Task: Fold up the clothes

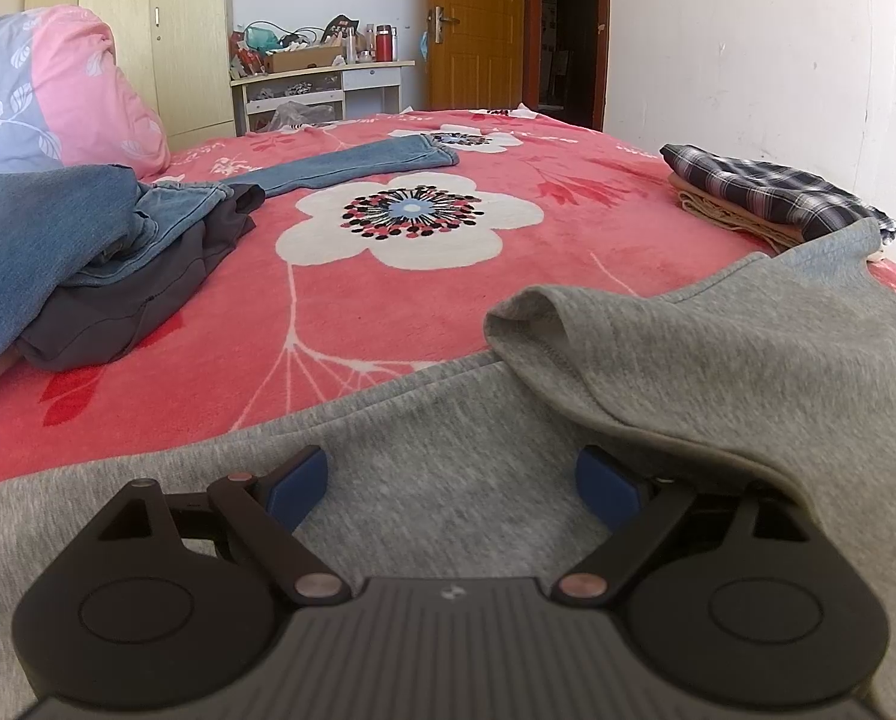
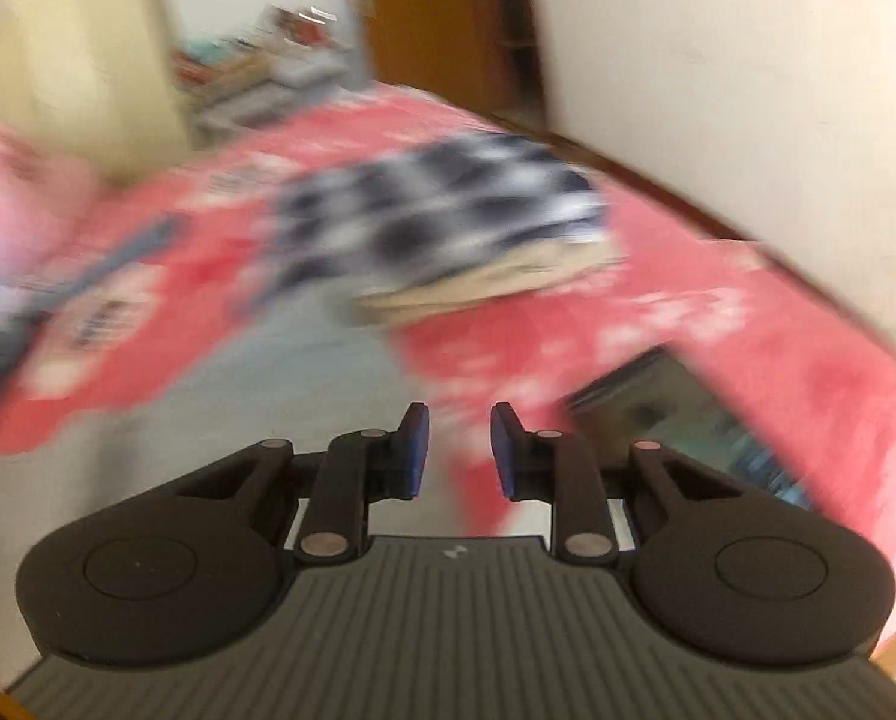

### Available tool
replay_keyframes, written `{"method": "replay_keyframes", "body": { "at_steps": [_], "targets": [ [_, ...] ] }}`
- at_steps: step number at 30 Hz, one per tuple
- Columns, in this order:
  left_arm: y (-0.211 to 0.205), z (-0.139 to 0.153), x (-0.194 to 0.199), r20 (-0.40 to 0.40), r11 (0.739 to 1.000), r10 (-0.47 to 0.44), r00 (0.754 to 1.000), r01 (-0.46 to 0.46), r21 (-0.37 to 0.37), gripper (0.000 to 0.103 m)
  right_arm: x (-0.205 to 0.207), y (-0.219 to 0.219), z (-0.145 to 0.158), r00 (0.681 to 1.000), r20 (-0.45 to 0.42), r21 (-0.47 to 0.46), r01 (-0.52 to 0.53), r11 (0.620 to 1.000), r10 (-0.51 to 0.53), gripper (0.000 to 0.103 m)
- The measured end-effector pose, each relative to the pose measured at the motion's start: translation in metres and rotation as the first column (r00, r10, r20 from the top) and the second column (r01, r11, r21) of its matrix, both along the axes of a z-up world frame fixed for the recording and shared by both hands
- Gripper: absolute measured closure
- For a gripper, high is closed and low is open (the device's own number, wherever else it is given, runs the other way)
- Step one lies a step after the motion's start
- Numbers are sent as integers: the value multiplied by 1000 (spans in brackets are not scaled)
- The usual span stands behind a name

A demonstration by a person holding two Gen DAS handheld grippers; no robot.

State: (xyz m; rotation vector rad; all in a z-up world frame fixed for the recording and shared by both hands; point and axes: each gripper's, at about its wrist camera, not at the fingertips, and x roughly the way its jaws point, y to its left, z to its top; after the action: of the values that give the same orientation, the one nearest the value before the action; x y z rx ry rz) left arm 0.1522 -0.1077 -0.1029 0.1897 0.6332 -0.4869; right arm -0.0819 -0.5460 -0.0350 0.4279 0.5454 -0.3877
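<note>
Grey sweatshirt (image 1: 718, 372): spread nearest on the bed (image 1: 387, 312), one sleeve laid over, folding unfinished. Left gripper (image 1: 451, 489): spread wide above it, nothing grasped. Right gripper (image 2: 460, 450): narrowly parted, empty. Folded plaid stack (image 1: 772, 192): done. Jeans (image 1: 75, 222): left unfolded.

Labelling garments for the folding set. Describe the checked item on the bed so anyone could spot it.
Start at the red flowered blanket covering the bed and go to its right edge, by the white wall. A small folded stack sits there, and the checked shirt lies on top of a beige garment. It is the only dark blue-and-white plaid piece; the others are plain.
</note>
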Motion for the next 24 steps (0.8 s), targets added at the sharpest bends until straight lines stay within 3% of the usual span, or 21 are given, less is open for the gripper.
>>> {"method": "replay_keyframes", "body": {
  "at_steps": [2,4,5,8,10,11,13,15,18,21,24],
  "targets": [
    [0,0,0,0,1000,1,1000,-1,2,12,-11,31,-8,990,26,38,-141,989,140,78],
    [0,0,1,0,1000,2,1000,-2,3,12,-12,50,-27,979,-38,37,-199,979,201,78],
    [-1,0,1,-1,1000,2,1000,-2,3,12,-16,50,-38,982,-87,15,-166,986,167,81],
    [-1,0,1,-1,1000,3,1000,-3,2,11,-48,36,-39,996,-45,23,73,997,-72,86],
    [-1,0,1,-1,1000,2,1000,-2,1,11,-53,59,-21,990,-44,-98,130,987,-135,81],
    [-1,0,1,-2,1000,3,1000,-3,1,11,-48,83,-12,996,-43,-175,71,982,-79,81],
    [-1,0,1,-2,1000,3,1000,-3,1,11,-35,136,-1,991,-20,-223,-135,965,134,75],
    [-1,0,1,-2,1000,3,1000,-3,1,11,-22,191,8,939,-15,-276,-334,901,343,67],
    [-1,0,1,-3,1000,3,1000,-3,0,11,2,270,5,799,-81,-372,-579,725,596,57],
    [-1,0,1,-4,1000,3,1000,-3,-3,11,17,330,-5,672,-175,-433,-709,557,719,56],
    [0,0,0,-5,1000,3,1000,-3,-8,11,32,366,-15,601,-267,-467,-764,445,753,56]
  ]
}}
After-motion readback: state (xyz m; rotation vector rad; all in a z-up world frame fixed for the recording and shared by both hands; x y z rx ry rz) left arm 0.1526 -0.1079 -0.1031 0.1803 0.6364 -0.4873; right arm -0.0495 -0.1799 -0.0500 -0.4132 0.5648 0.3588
